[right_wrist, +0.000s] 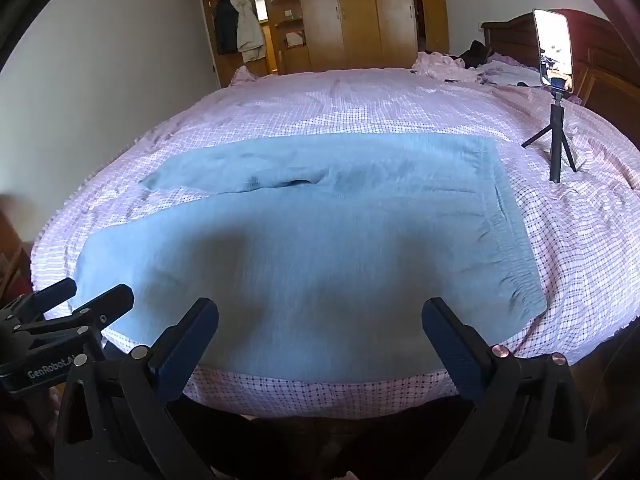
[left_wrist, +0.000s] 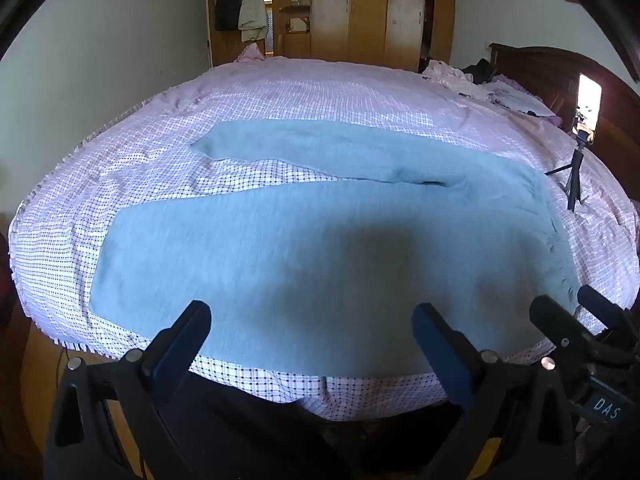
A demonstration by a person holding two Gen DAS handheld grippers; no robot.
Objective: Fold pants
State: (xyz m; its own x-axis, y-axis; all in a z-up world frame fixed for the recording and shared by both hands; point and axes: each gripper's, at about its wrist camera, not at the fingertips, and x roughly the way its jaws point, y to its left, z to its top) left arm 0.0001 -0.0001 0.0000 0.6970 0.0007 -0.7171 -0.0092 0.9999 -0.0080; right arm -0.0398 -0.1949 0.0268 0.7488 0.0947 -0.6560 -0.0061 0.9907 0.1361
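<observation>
Bedroom with wooden wardrobe (left_wrist: pixel 368 8) at the back and jackets (left_wrist: pixel 252 4) hanging by the door. Wide bed (left_wrist: pixel 280 92) under a pink checked sheet. Light blue pants (left_wrist: pixel 320 240) spread flat near the front edge, legs stretched leftward and slightly apart, waistband to the right. Phone on a small tripod (right_wrist: pixel 556 92) standing on the sheet beyond the waistband. Left gripper (left_wrist: pixel 312 320) and right gripper (right_wrist: pixel 320 316) both spread wide above the near leg, holding nothing.

Checked bed (left_wrist: pixel 320 92), blue pants (left_wrist: pixel 320 264) spread flat, tripod (right_wrist: pixel 556 152)
</observation>
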